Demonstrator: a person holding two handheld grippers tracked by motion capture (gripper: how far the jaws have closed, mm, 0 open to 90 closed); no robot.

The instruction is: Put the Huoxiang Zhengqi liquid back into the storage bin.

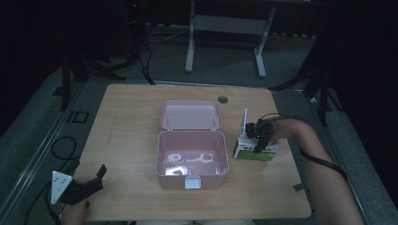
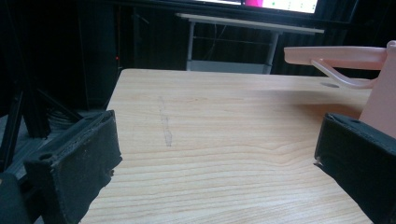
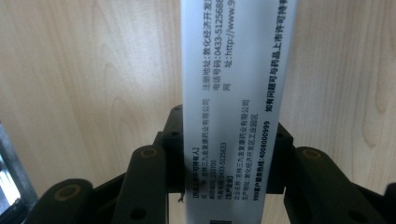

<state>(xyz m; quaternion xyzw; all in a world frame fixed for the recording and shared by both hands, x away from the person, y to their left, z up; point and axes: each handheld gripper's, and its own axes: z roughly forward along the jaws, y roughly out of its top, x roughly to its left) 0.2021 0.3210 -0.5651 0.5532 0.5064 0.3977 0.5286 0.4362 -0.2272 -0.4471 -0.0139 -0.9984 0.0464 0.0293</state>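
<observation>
A pink plastic box [image 1: 160, 159] stands open in the middle of the wooden table, its lid [image 1: 190, 115] folded back. Small white items [image 1: 187, 161] lie inside it. To its right lies a green-and-white medicine carton [image 1: 253, 153], and my right gripper [image 1: 259, 144] comes down on it from above. In the right gripper view the jaws are shut on the carton's white printed side [image 3: 233, 84], right gripper [image 3: 229, 140]. My left gripper [image 1: 99, 177] rests at the table's near left corner, open with nothing between its jaws, left gripper [image 2: 217, 144]. The pink box's wall [image 2: 380, 100] shows at its right.
A round cable hole [image 1: 222, 99] sits near the table's far edge. A grey desk frame [image 1: 225, 28] stands on the floor behind. Black cables [image 1: 63, 145] loop on the floor at the left. Bare wood [image 2: 210, 116] stretches left of the pink box.
</observation>
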